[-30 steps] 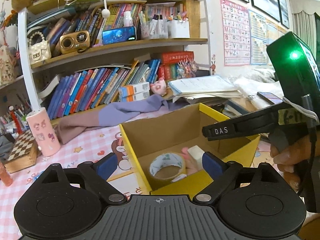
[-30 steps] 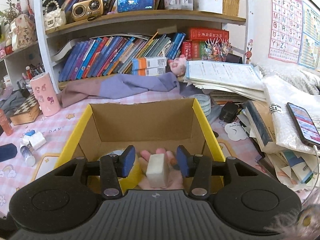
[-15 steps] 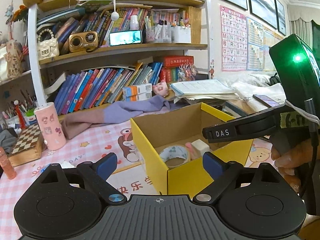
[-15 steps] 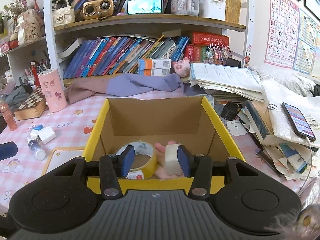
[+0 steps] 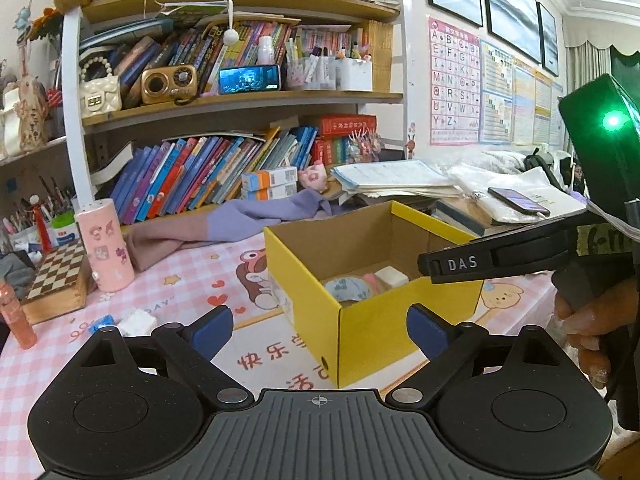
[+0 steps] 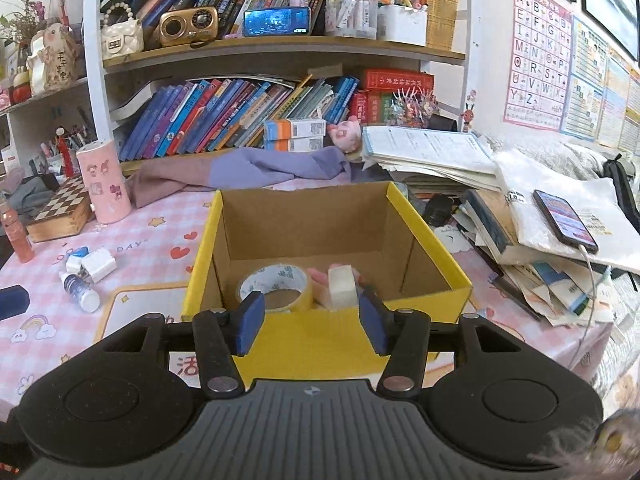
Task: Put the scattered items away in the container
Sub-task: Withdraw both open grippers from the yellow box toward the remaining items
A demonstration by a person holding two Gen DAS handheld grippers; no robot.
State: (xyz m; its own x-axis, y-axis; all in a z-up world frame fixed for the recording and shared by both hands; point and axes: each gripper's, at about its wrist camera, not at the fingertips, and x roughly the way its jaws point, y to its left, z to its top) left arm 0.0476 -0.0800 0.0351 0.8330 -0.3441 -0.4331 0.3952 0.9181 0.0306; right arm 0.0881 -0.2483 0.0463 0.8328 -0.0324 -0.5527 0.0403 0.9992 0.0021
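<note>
A pink-checked worktop [image 6: 152,236] carries a yellow cardboard box [image 6: 320,336], open at the top, its long axis running away from the right wrist camera toward the bookshelf [image 6: 280,48]; inside on its floor lie a tape roll [image 6: 276,286], flat with its hole facing up, and just beside it a white block [image 6: 342,286] standing on end, tilted slightly; the right tongs [image 6: 312,326] sit at the box's near wall, opening, nothing between them; the left tongs [image 5: 318,330] stand wide apart and empty; a white charger [image 6: 98,264] and small bottle [image 6: 78,286] lie left of the box on the worktop.
</note>
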